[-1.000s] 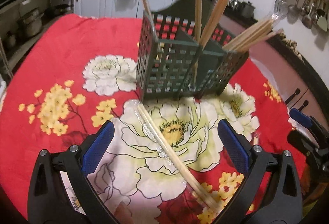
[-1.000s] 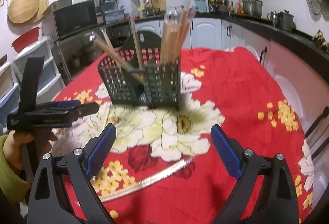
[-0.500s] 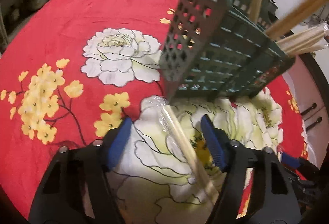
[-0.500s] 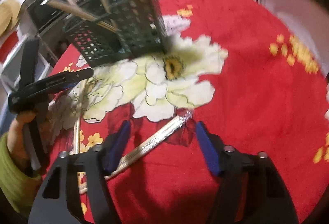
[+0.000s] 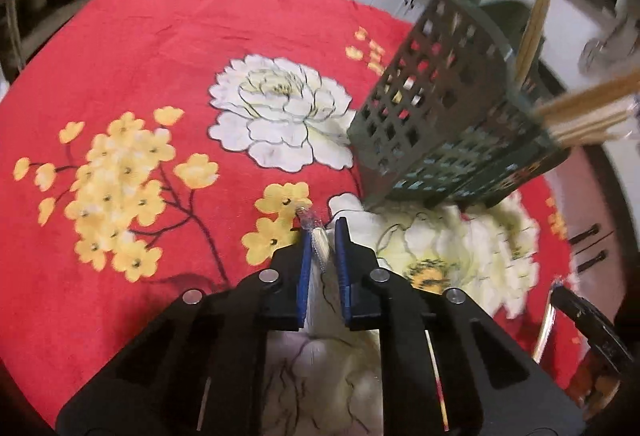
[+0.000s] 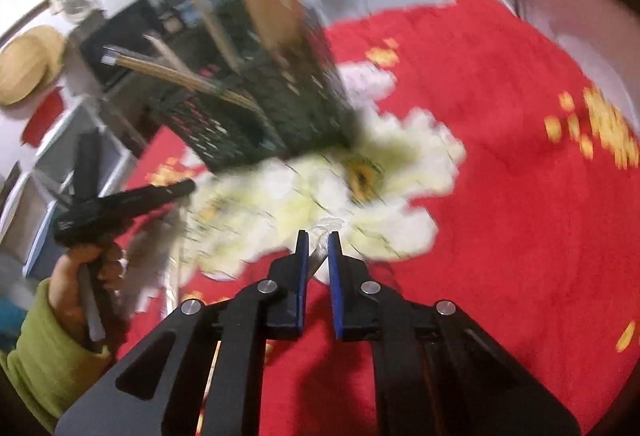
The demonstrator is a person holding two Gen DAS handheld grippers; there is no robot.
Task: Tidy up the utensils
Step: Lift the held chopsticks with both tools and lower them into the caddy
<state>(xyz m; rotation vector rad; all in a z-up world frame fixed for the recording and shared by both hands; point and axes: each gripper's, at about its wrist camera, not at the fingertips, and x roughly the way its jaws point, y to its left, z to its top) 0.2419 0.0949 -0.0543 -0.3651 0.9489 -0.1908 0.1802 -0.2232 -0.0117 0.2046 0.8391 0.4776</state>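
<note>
Chopsticks (image 5: 318,242): several pairs already stand in the basket (image 5: 448,124).
Left gripper (image 5: 322,236) and right gripper (image 6: 318,246) are each closing on a wrapped pair; both remain to be binned.

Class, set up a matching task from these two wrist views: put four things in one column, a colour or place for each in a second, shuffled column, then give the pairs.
Things:
1. tablecloth
2. basket
3. sleeve
4. wrapped chopsticks

Descriptions:
A. dark green lattice
B. between the closing jaws of the left gripper
C. red with flowers
D. yellow-green

Pairs: 1-C, 2-A, 3-D, 4-B
</note>
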